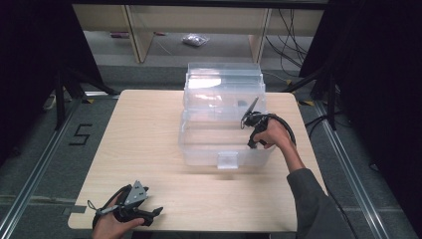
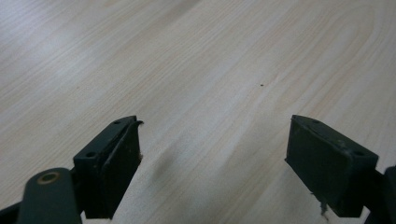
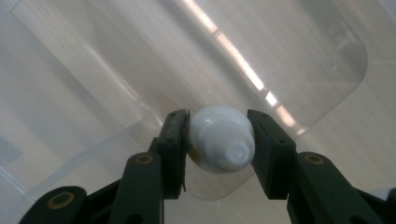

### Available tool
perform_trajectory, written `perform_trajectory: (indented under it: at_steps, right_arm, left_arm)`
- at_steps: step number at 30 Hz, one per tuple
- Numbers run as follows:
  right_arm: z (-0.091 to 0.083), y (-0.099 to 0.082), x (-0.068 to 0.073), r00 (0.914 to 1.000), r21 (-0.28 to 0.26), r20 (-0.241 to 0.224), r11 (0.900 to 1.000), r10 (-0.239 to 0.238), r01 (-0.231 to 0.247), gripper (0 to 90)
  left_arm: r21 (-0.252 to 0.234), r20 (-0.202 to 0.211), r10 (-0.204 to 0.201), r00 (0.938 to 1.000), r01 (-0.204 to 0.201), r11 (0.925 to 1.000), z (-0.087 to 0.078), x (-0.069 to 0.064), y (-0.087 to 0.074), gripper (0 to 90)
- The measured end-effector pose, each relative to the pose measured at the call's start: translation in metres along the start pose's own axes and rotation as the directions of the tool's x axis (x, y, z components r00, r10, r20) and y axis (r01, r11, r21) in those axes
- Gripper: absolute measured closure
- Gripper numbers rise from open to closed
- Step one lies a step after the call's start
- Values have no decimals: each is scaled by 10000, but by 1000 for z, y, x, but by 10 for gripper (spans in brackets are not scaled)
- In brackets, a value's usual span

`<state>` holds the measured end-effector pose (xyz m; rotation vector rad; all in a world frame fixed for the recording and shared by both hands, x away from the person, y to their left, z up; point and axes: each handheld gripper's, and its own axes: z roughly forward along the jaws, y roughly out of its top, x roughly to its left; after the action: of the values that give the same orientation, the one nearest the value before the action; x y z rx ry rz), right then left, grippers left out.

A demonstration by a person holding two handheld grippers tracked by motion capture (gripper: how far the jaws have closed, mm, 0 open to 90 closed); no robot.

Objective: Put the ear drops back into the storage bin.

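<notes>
- Right gripper (image 3: 218,140) pinches a white bottle (image 3: 220,140) over the clear plastic bin (image 1: 199,149).
- Left gripper (image 2: 212,163), jaws spread, rests at the tabletop's (image 1: 149,139) seven o'clock corner.

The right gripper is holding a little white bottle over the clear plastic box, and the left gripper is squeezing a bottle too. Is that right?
Not quite. The right gripper does hold the white bottle over the clear plastic box, but the left gripper holds nothing: in the left gripper view its jaws stand apart over the bare wooden table.
</notes>
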<state>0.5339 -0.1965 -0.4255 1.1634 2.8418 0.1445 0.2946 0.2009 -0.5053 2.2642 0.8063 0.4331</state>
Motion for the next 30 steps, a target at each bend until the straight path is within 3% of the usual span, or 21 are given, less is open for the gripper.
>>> perform_trajectory:
  at_steps: [2, 4, 7, 9, 10, 19, 22, 26, 30]
  right_arm:
    - [1, 1, 1, 10000, 88, 51, 9999, 78, -78, 602]
    - [3, 1, -1, 9999, 8, 34, 10000, -99, 99, 602]
    - [4, 0, -1, 9996, -18, 115, 9997, -255, 255, 602]
    - [4, 2, 1, 10000, 278, 61, 9996, 47, -49, 602]
    - [6, 1, -3, 9996, 75, 64, 9996, -285, 285, 602]
    - [10, 1, -4, 9999, 278, 55, 9995, -116, 114, 602]
    - [10, 2, -5, 9994, 297, -6, 9990, -347, 347, 601]
    - [10, 2, -2, 10000, 538, 72, 9985, -21, 17, 601]
    - [12, 1, -3, 9999, 427, 67, 9990, -151, 148, 600]
  left_arm:
    - [4, -1, 4, 10000, -4, 10000, 0, 0, 0, 173]
    - [-16, -6, -125, 9999, 125, 9999, 0, -1, 0, 173]
    - [1, 2, -10, 10000, 10, 10000, 0, 0, 0, 173]
    - [-1, 7, -62, 10000, 62, 10000, 0, 0, 0, 173]
    - [-15, -6, -154, 9999, 154, 9999, 1, -1, 0, 172]
    - [-11, -11, -126, 9999, 126, 9999, 0, -1, 0, 173]
    - [-34, 7, -148, 9999, 148, 9999, 1, -1, 0, 173]
    - [-9, -8, -117, 9999, 117, 9999, 1, -1, 0, 173]
    - [-9, -14, -105, 9999, 105, 9999, 1, -1, 0, 173]
